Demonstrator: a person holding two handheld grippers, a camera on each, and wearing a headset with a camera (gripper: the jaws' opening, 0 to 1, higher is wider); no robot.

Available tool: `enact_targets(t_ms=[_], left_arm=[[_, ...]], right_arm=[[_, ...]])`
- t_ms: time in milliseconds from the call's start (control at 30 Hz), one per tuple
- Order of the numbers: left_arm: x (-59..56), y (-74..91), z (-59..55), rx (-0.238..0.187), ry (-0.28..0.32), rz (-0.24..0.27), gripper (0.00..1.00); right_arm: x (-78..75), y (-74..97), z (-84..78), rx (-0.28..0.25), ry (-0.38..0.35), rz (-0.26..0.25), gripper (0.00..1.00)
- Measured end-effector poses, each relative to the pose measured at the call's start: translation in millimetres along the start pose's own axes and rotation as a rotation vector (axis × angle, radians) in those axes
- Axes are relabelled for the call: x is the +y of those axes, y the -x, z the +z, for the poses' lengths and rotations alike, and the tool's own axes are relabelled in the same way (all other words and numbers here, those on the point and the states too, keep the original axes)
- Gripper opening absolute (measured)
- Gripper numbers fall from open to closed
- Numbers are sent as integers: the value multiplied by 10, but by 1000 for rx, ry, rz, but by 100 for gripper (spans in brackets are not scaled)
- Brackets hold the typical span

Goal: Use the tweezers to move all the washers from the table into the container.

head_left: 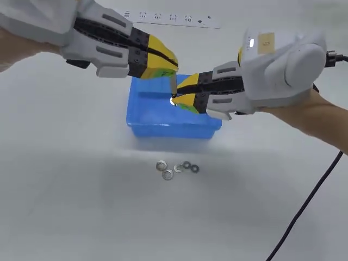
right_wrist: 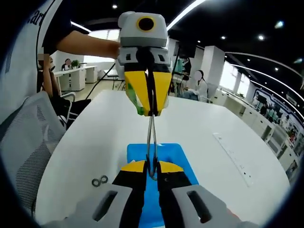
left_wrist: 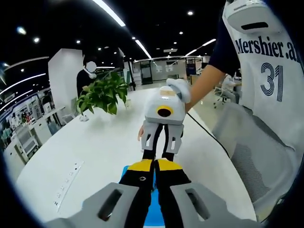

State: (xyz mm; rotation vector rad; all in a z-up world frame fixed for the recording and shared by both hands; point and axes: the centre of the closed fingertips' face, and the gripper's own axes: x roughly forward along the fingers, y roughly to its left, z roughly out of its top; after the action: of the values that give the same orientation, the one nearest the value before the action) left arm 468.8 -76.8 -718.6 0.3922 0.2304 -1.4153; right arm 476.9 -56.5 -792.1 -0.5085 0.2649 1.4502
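Thin metal tweezers (head_left: 173,87) (right_wrist: 151,137) stand upright over the blue container (head_left: 163,117) (right_wrist: 170,153), held from both ends. My left gripper (head_left: 173,64) (left_wrist: 154,165) is shut on their upper end; it faces me from the top of the right gripper view (right_wrist: 152,111). My right gripper (head_left: 176,99) (right_wrist: 152,170) is shut on their lower end, just above the container. Several washers (head_left: 176,167) lie loose in a small cluster on the white table in front of the container. Two washers (right_wrist: 99,181) lie left of my right jaws.
A white power strip (head_left: 171,18) (right_wrist: 235,156) lies at the table's far edge. A black cable (head_left: 310,201) trails off the right gripper toward the near right. A potted plant (left_wrist: 102,92) stands on a far table. A person's white jersey (left_wrist: 270,71) is close by.
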Motion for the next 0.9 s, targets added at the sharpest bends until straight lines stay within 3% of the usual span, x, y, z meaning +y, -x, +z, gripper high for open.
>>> enact_targets(t_ms=[300,467,900], left_arm=[[98,-80,-170,5,9,8,5],[32,-138,-340,59,-4,-29,5],[93,-220,-463,68,36,-38,5]], right_arm=[[-74,-105,-176,13,-22,20,9],[-8,-189,-316,49,-6,52,9],[-22,-285,-446,68,-40,66,9]])
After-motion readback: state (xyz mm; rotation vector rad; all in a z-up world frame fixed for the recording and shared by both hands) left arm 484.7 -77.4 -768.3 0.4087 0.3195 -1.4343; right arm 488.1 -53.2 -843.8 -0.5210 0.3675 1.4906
